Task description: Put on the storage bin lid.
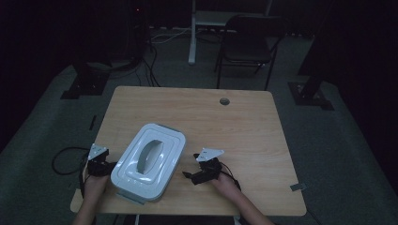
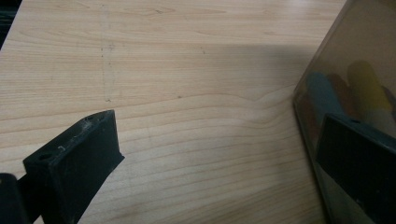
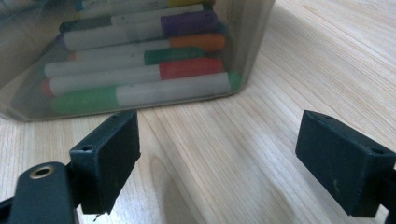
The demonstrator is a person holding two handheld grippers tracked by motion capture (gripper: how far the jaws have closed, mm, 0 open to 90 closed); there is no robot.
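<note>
Now both grippers stand wide open, one on each side of one lidded box on the desk: left gripper just beside it, right gripper near. Seven markers show through the box wall.

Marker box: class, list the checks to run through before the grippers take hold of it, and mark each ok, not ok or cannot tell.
1. Lid sits on the box: ok.
2. Left gripper open, beside the box's left side: ok.
3. Right gripper open, box ahead of it: ok.
4. Either gripper touching the box: cannot tell.
5. Markers lying inside: ok.
6. Lid latched: cannot tell.
</note>
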